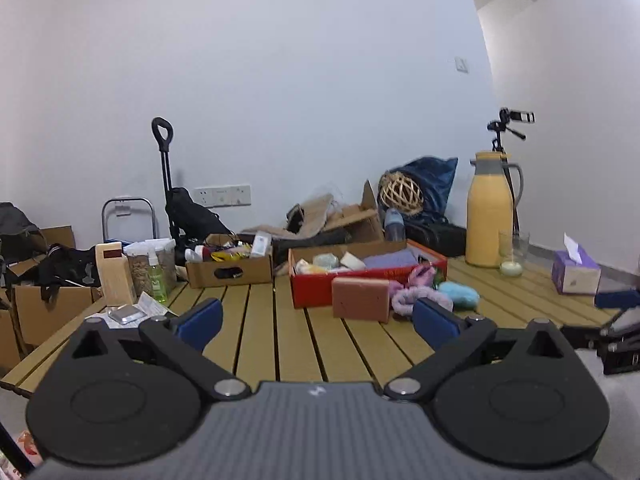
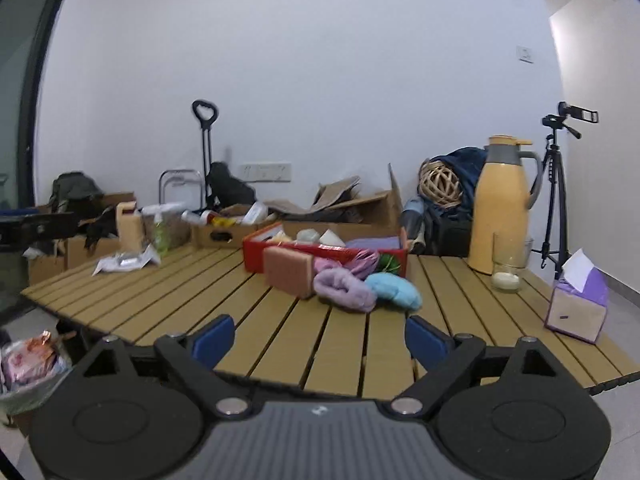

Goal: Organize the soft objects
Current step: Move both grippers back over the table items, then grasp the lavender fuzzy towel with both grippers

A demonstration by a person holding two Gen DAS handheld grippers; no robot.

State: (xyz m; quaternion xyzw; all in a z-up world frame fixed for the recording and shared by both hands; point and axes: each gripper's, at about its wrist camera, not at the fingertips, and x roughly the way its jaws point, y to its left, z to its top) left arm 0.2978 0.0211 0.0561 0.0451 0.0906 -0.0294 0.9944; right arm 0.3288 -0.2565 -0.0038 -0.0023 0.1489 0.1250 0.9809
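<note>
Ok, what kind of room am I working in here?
Probably a spare room at home used for storage and recording: a slatted wooden table, open cardboard boxes of odds and ends along the white wall, and a camera on a tripod in the corner.

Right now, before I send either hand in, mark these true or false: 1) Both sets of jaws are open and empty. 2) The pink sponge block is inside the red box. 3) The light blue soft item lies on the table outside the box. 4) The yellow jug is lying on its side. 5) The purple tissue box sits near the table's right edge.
1) True: the left gripper and right gripper stand wide with nothing between them.
2) False: the pink sponge block stands on the table in front of the red box.
3) True: the light blue soft item is outside.
4) False: the yellow jug stands upright.
5) True: the purple tissue box is there.
</note>
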